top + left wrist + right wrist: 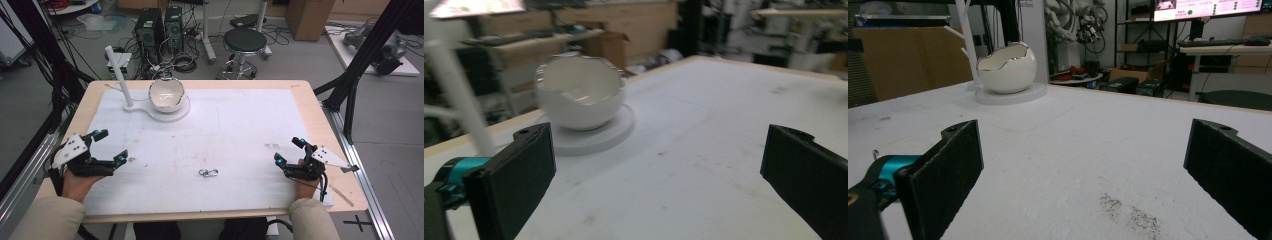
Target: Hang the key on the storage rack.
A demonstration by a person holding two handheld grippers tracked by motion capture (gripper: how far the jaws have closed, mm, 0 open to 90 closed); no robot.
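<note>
A white egg-shaped bowl (pixel 167 94) with a jagged silver rim sits on a round white base (pixel 176 112) at the far left of the table; a white post (pixel 119 75) rises from the same base. The bowl (pixel 579 97) lies ahead in the left gripper view and farther off as the bowl (pixel 1007 67) in the right gripper view. A small metal clasp (pixel 208 173) lies near the front middle. My left gripper (pixel 110 147) rests open at the front left, nothing between its jaws. My right gripper (pixel 289 151) stands open at the front right, also empty.
A white foam sheet (pixel 225 125) covers most of the wooden table (pixel 307 100). A dark smudge (pixel 1130 212) marks the sheet close to the right gripper. Beyond the far edge stand a black stool (pixel 244 42) and computer towers (pixel 150 30).
</note>
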